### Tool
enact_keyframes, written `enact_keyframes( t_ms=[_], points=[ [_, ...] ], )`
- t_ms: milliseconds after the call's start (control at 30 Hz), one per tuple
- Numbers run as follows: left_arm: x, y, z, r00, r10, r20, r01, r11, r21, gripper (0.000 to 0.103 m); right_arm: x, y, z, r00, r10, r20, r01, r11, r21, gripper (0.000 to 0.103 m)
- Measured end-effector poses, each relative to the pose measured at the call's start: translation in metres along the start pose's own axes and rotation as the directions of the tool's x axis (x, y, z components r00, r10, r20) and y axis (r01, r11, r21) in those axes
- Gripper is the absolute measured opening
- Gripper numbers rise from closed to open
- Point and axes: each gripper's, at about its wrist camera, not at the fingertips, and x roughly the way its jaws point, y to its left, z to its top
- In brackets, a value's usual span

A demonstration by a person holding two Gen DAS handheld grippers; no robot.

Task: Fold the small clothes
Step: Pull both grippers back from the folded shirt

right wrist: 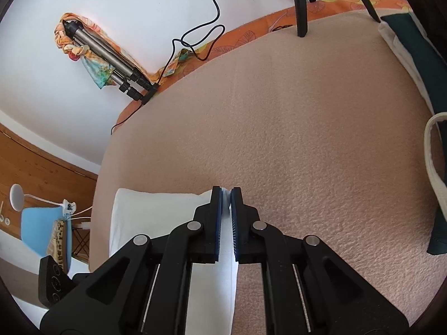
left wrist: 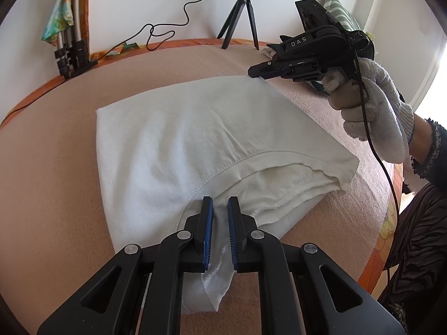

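Garment: white T-shirt (left wrist: 178, 145), folded, flat on the pink blanket (left wrist: 56, 167).
Left gripper (left wrist: 220, 209): clamped on the shirt's near edge.
Right gripper (right wrist: 226, 195): clamped on the far corner; fabric mostly hidden between the pads.
Tripod (left wrist: 240, 19): top cut off.

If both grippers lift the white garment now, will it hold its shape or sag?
The white garment would probably sag: it is thin knit, already creased. The left gripper and right gripper pinch opposite ends, so the middle likely droops. It looks light.
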Motion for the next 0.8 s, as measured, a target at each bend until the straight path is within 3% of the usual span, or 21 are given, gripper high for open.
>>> enact_keyframes(
  t_ms=[167, 400, 533, 633, 733, 800],
  points=[
    [-0.009, -0.001, -0.007, 0.999, -0.024, -0.022, 0.024, 0.999, -0.021, 0.009, -0.02, 0.024, -0.005, 0.998, -0.03, 0.061, 0.037, 0.993, -0.109, 0.011],
    [-0.028, -0.012, -0.032, 0.999, -0.024, -0.048, 0.025, 1.0, 0.005, 0.018, -0.03, 0.038, -0.021, 0.998, -0.036, 0.044, 0.042, 0.986, -0.162, 0.011],
    [-0.047, -0.008, -0.035, 1.0, -0.013, -0.006, 0.012, 0.998, -0.055, 0.019, -0.048, 0.042, -0.033, 0.998, -0.041, 0.049, 0.049, 0.983, -0.177, 0.012],
    [-0.067, -0.001, -0.032, 0.998, 0.004, 0.062, 0.002, 0.994, -0.111, 0.032, -0.065, 0.047, -0.046, 0.997, -0.055, 0.062, 0.067, 0.976, -0.206, 0.012],
    [-0.083, 0.005, -0.028, 0.992, 0.021, 0.122, 0.0, 0.986, -0.167, 0.039, -0.084, 0.054, -0.064, 0.993, -0.075, 0.087, 0.094, 0.968, -0.233, 0.023],
    [-0.089, 0.006, -0.026, 0.989, 0.034, 0.143, -0.005, 0.981, -0.193, 0.05, -0.095, 0.059, -0.078, 0.99, -0.088, 0.109, 0.113, 0.96, -0.255, 0.036]
  ],
)
